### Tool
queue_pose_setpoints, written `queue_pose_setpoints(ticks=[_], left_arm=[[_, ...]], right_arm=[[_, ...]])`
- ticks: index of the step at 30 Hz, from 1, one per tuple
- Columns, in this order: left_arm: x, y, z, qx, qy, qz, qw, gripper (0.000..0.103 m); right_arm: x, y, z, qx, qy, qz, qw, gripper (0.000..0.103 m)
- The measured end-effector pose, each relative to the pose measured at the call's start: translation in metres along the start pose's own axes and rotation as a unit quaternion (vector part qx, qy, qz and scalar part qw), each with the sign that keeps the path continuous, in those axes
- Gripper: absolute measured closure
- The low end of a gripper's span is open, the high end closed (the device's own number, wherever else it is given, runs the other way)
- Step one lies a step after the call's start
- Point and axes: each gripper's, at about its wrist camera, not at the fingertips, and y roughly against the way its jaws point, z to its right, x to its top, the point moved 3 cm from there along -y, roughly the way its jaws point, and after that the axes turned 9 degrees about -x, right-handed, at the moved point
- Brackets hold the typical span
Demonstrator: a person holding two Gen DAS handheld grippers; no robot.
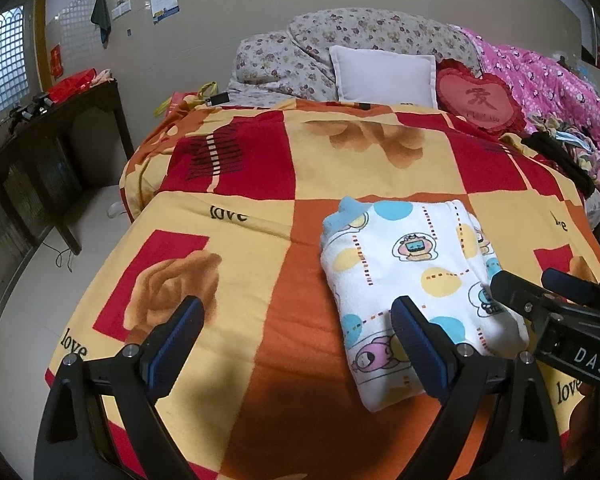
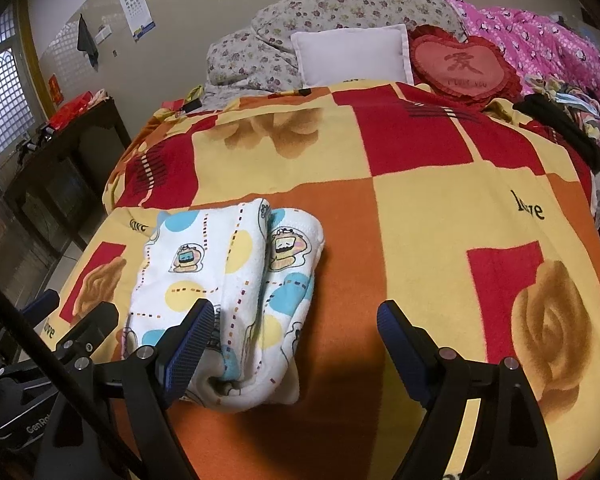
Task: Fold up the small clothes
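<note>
A small folded garment [image 1: 416, 276] lies on a bed covered by a red, orange and yellow blanket [image 1: 236, 264] printed with roses and the word "love". In the left wrist view the garment sits at about 4 o'clock from centre; in the right wrist view it is at about 8 o'clock.

The left gripper [image 1: 296, 340] hangs with jaws spread wide and empty, its right finger over the garment's near left edge. The right gripper [image 2: 296, 340] is likewise released, holding nothing, its left finger over the bundle's near end.

The fold looks finished or nearly so. To finish well, press the top layer flat and square any loose edge, rather than pinching and lifting, which could undo the layers.

The garment is white, soft fleecy fabric with blue and yellow dots, dashed lines and cartoon figures, folded into a thick oblong; a pale blue trim shows at its far corner. At the bed's head, near 12 o'clock, lie a white pillow [image 1: 384, 76] and a red heart cushion [image 1: 478, 100].
</note>
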Motion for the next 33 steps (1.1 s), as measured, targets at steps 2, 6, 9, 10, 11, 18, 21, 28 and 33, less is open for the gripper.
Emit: queue_pose_setpoints(ticks=[2,6,9,10,11,18,21,28,33], left_arm=[[-0.0005,-0.0005,0.0008,0.000,0.001,-0.001,1.0000,0.009],[-0.0022,-0.0019,0.0023,0.000,0.001,-0.004,1.0000,0.009],[-0.0022,-0.0024,0.0025,0.000,0.001,-0.005,1.0000,0.009],[-0.0025,-0.0025,0.0033,0.000,0.000,-0.005,1.0000,0.009],[-0.0024,-0.0025,0.0028,0.000,0.000,-0.005,1.0000,0.009],[-0.0025,-0.0031,0.0034,-0.002,0.003,-0.007,1.0000,0.009],[-0.0021,-0.0033,0.0038,0.000,0.001,-0.005,1.0000,0.009],[-0.0019,-0.0011,0.0066,0.002,-0.009,0.005,0.9999,0.009],[-0.0005,0.0003,0.0074,-0.003,-0.010,0.002,0.9999,0.009]], right_arm=[[-0.0004,-0.0006,0.0002,0.001,0.000,-0.001,1.000,0.016],[-0.0008,-0.0013,0.0005,0.000,-0.001,-0.002,1.000,0.016],[-0.0009,-0.0021,0.0004,0.000,-0.002,-0.003,1.000,0.016],[-0.0009,-0.0025,0.0003,0.000,-0.001,-0.004,1.000,0.016],[-0.0010,-0.0027,0.0001,0.000,0.000,-0.005,1.000,0.016],[-0.0018,-0.0034,-0.0015,-0.001,0.002,-0.007,1.000,0.016],[-0.0018,-0.0038,-0.0015,-0.001,0.001,-0.007,1.000,0.016],[-0.0030,-0.0050,-0.0018,-0.001,0.003,-0.012,1.000,0.016],[-0.0026,-0.0033,-0.0016,-0.001,0.003,-0.010,1.000,0.016]])
